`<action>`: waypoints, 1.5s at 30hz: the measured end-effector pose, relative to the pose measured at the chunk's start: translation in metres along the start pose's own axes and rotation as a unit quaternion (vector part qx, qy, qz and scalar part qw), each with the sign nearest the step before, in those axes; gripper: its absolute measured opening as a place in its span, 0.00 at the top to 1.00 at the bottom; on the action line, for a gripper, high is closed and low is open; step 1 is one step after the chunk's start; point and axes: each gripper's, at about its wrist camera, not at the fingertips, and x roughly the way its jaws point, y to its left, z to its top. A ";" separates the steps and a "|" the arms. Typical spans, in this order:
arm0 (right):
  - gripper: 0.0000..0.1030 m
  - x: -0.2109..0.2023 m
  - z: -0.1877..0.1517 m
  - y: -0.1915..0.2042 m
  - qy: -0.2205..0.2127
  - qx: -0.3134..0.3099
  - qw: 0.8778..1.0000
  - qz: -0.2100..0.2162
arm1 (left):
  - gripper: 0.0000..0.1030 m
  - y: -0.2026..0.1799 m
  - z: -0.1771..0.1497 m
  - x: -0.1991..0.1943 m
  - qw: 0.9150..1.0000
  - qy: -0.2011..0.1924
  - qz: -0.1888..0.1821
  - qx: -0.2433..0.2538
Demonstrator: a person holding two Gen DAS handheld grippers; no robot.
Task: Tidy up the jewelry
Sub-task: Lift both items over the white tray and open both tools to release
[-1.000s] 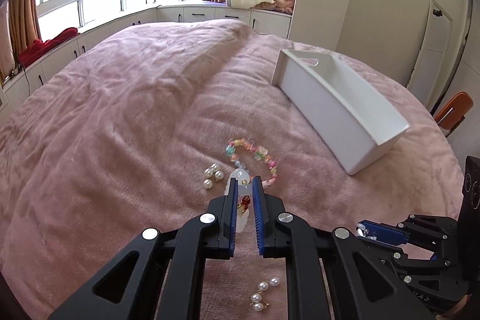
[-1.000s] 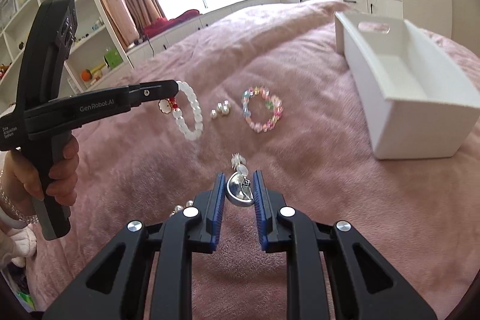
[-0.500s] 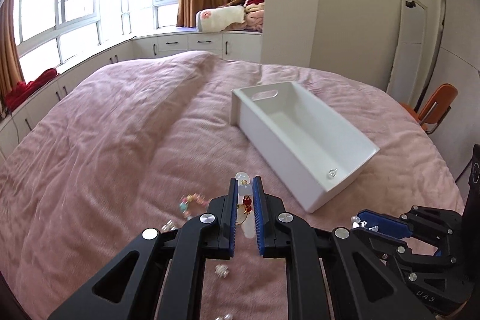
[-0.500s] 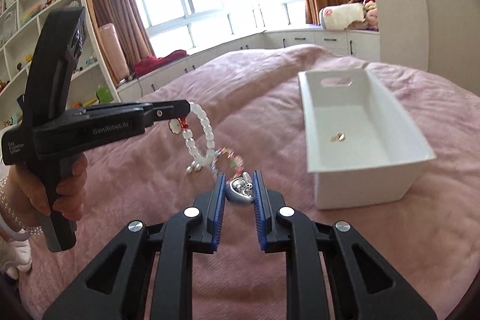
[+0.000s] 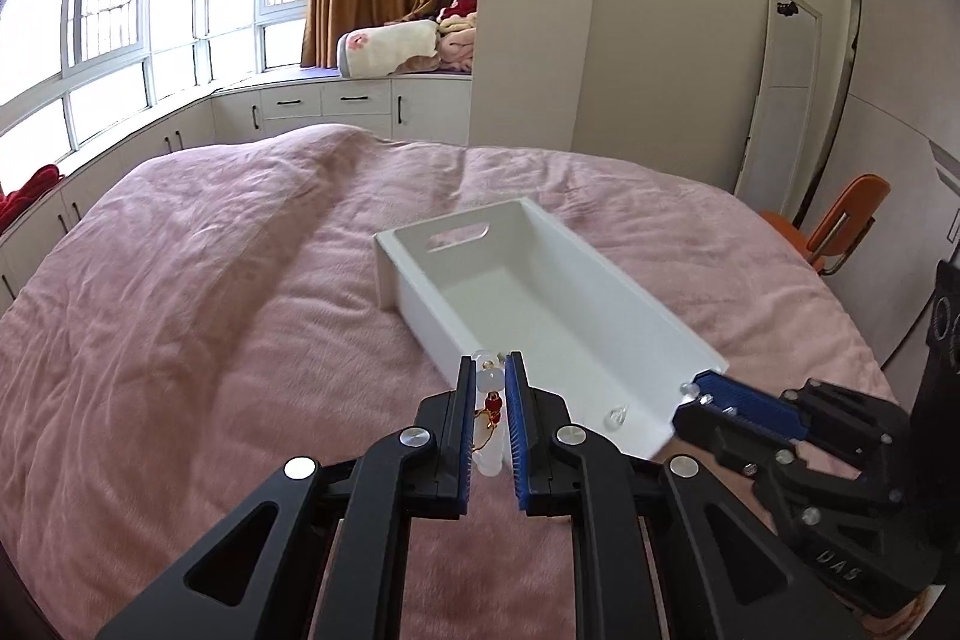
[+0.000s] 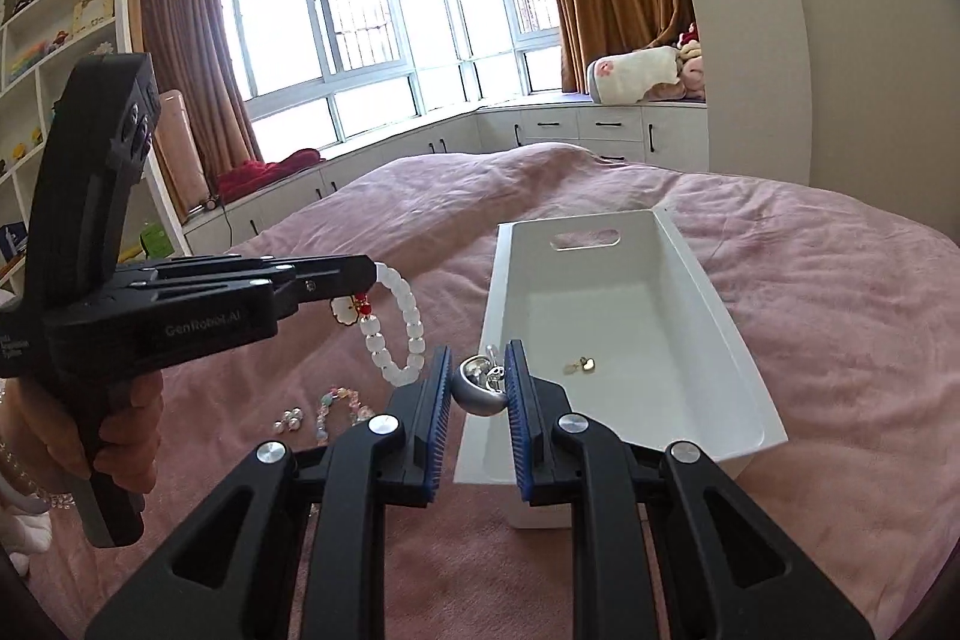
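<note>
White frosted-bead bracelet w/ red beads & gold charm [image 6: 393, 325] hangs clamped in left gripper [image 5: 492, 388] jaws, just short of white plastic bin [image 6: 708, 316] mid-bed. Right gripper [image 6: 477, 385] jaws clamp a silver ring w/ charms [image 6: 480, 388] at bin's near rim. Step: carrying both to bin. Next: get over the opening, then let go.
</note>
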 end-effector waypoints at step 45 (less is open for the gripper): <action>0.82 0.097 -0.007 -0.050 0.116 -0.018 0.983 -0.138 | 0.85 -0.019 0.015 0.172 0.997 0.072 0.005 0.032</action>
